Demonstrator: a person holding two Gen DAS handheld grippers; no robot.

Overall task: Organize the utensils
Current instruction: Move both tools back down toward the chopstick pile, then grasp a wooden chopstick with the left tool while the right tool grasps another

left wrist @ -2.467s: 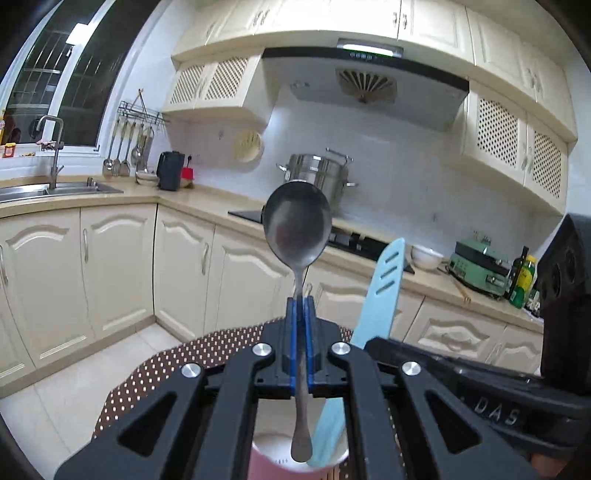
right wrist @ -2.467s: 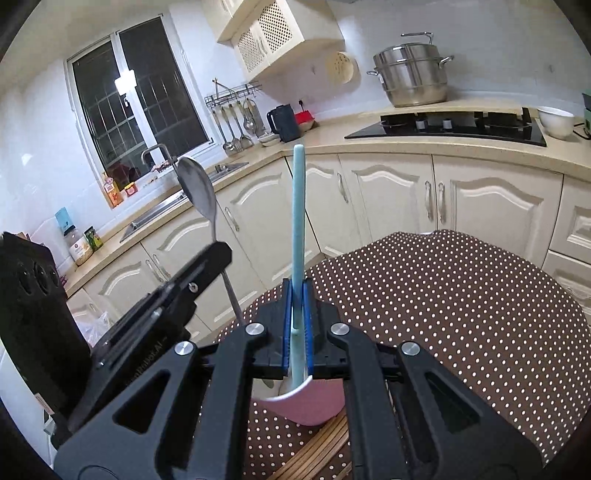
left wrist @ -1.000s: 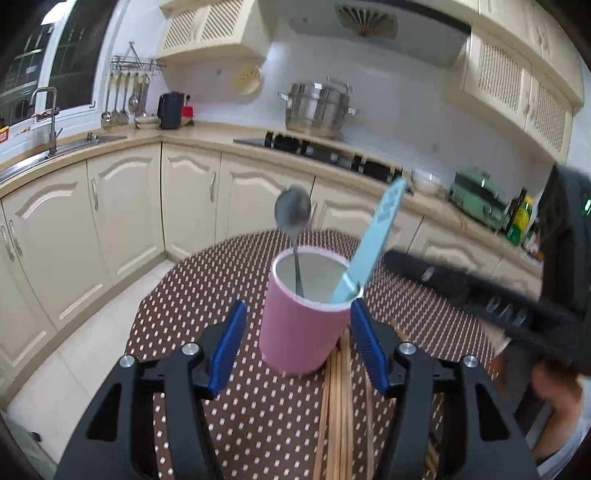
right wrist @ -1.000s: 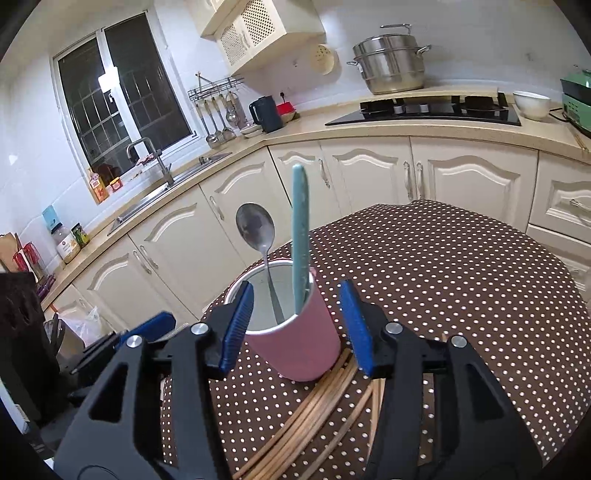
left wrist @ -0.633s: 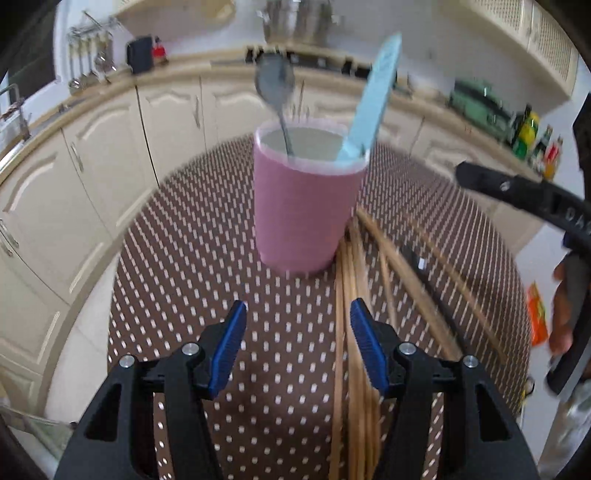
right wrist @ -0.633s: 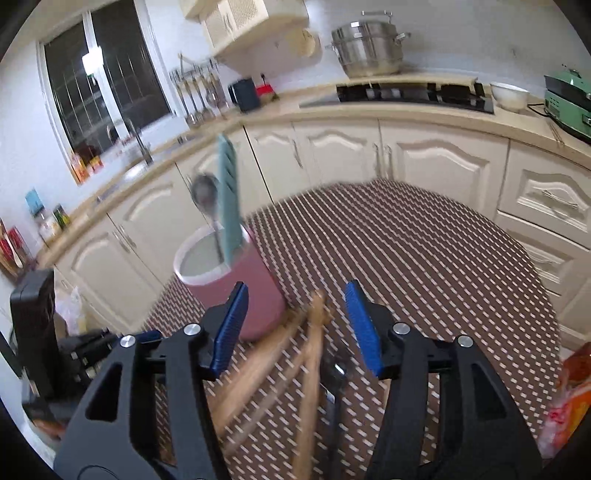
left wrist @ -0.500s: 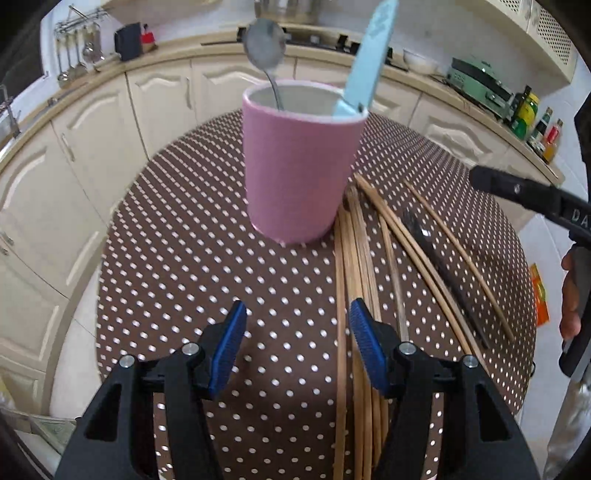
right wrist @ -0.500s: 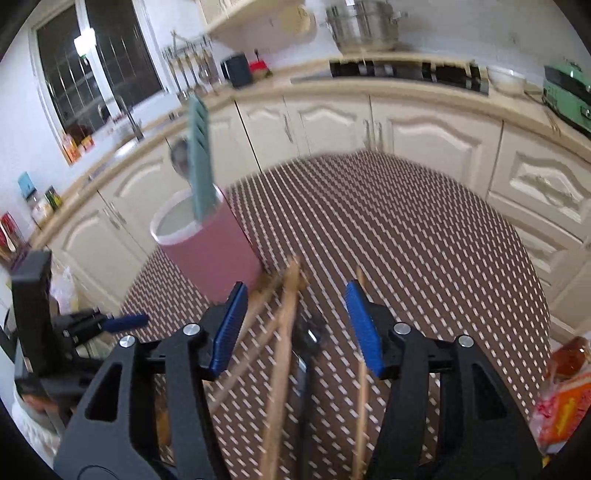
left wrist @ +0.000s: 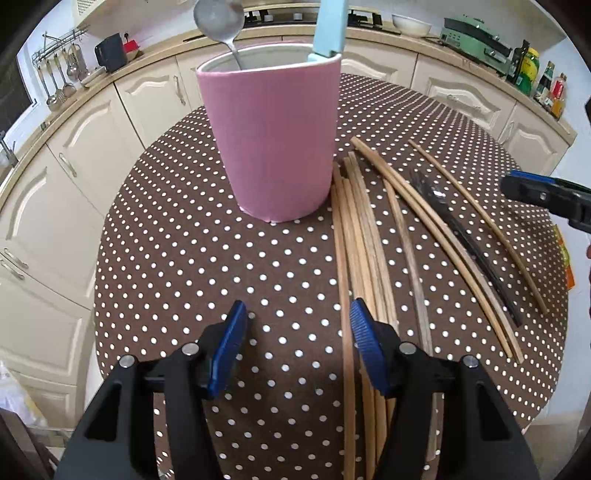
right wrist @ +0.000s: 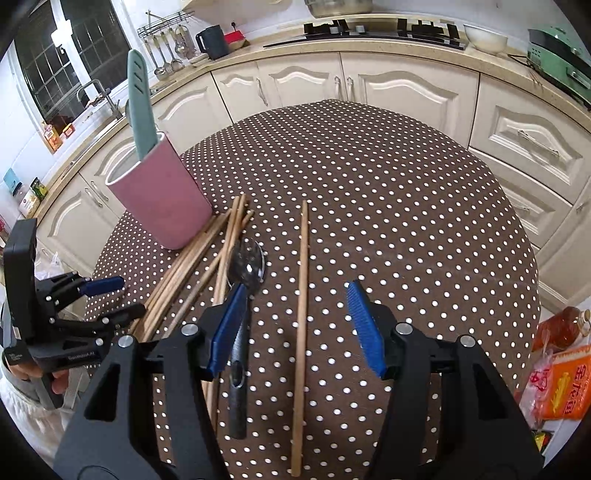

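Left wrist view: left gripper [left wrist: 295, 345] is empty now, jaws spread wide, hovering low over the dotted tablecloth [left wrist: 184, 236]. A couple of seconds ago it was clamping the metal spoon [left wrist: 218, 22] — that now stands in the pink cup [left wrist: 271, 136], next to the light-blue spatula [left wrist: 330, 26]. So two utensils are filed. The bundle of wooden chopsticks [left wrist: 360, 258] lies just beside the cup, partly under the right-hand finger [left wrist: 364, 341].

Right wrist view: right gripper [right wrist: 295, 325] is also wide open and empty — its spatula is in the cup. It straddles a lone chopstick [right wrist: 302, 295], with a dark slotted spoon [right wrist: 245, 273] by its left finger. My read: the chopsticks and dark spoon remain, and the lone stick is the likely next pick.
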